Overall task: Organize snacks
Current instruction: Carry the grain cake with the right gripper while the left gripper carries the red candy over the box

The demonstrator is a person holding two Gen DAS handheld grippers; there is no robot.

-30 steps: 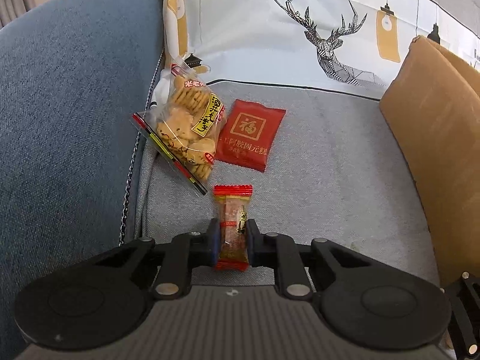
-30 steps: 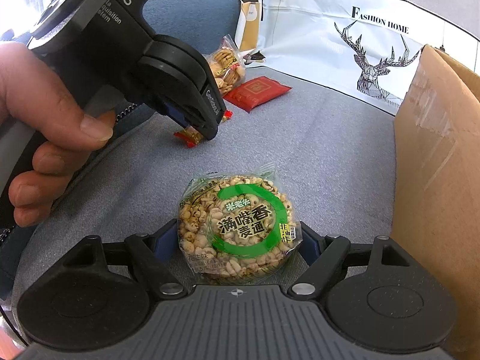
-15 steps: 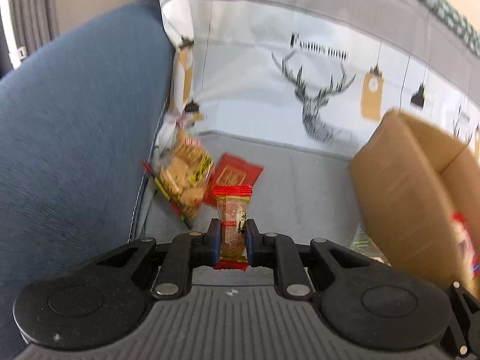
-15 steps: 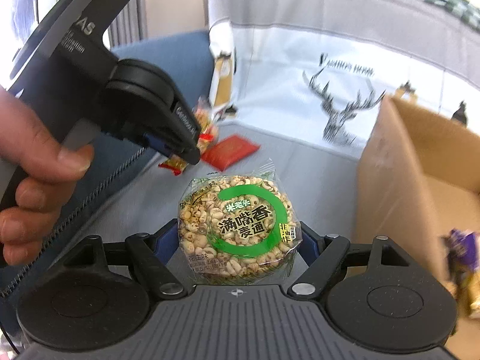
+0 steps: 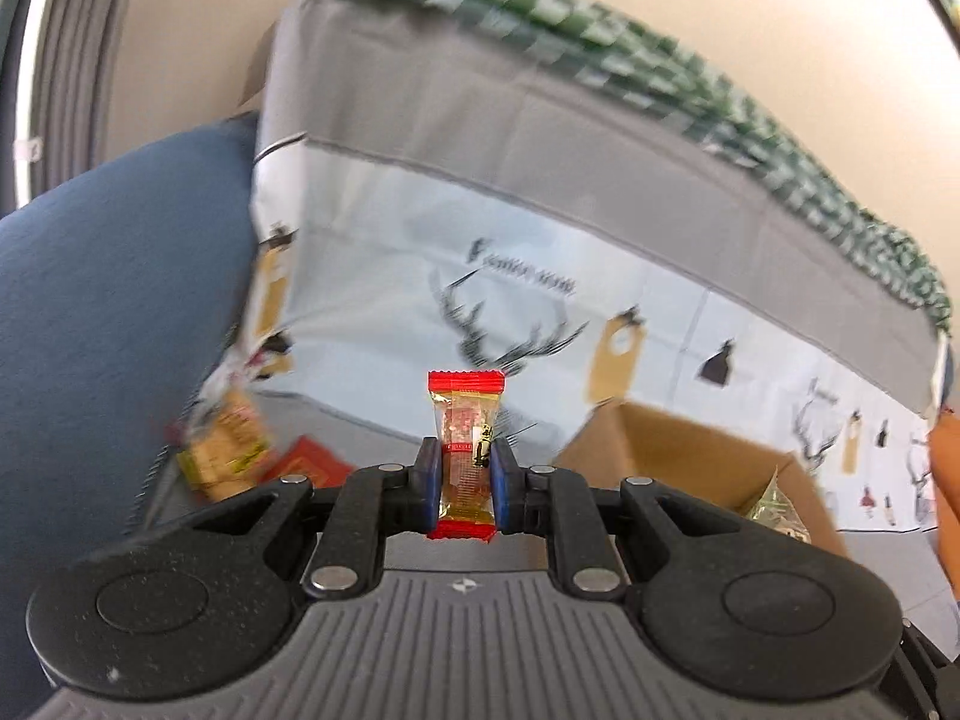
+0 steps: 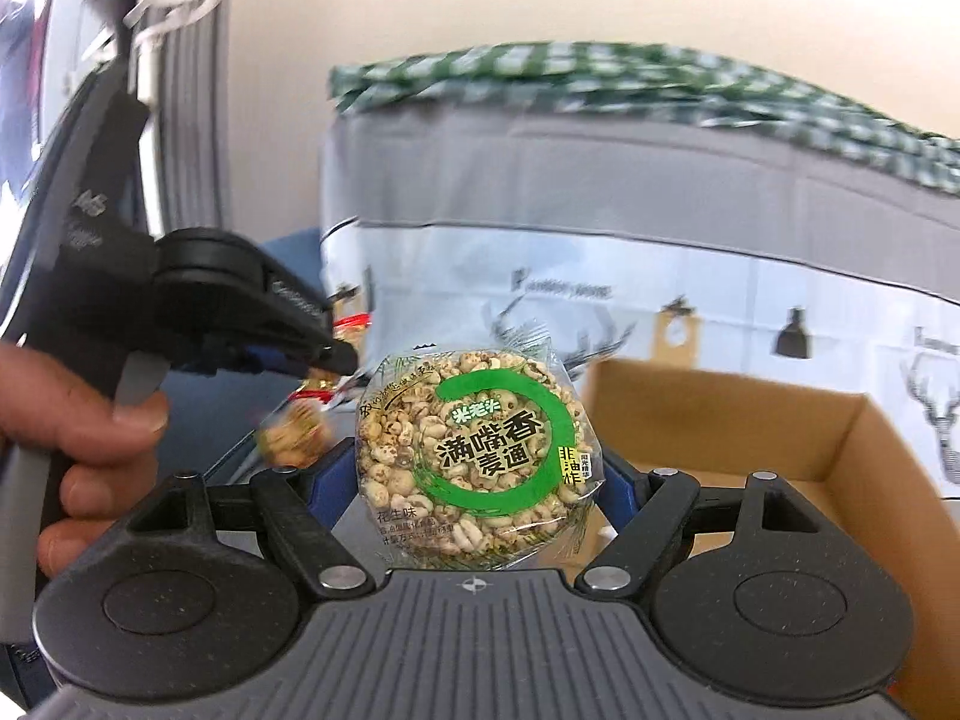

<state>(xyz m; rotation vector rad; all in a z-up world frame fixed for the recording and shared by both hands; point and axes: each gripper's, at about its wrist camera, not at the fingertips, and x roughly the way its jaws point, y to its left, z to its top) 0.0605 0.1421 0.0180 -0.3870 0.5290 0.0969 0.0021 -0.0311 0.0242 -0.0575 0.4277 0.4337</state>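
Note:
My left gripper (image 5: 465, 483) is shut on a small red-ended candy packet (image 5: 467, 450), held upright in the air above the sofa seat. My right gripper (image 6: 477, 468) is shut on a round puffed-grain cake (image 6: 477, 459) in a clear wrapper with a green ring. In the right wrist view the left gripper (image 6: 327, 360) appears at the left, held by a hand (image 6: 78, 438), its candy just showing at the tips. An open cardboard box (image 6: 738, 426) stands to the right, also visible as the box (image 5: 678, 450) in the left wrist view.
A bag of biscuits (image 5: 231, 450) and a red flat packet (image 5: 309, 462) lie blurred on the grey seat at the lower left. A blue armrest (image 5: 102, 324) rises on the left. A deer-print cushion cover (image 5: 510, 312) and green checked cloth (image 5: 630, 54) back the sofa.
Both grippers rose and tilted upward with their snacks still held. The seat and its snacks dropped low in view, and the box opening came into sight on the right.

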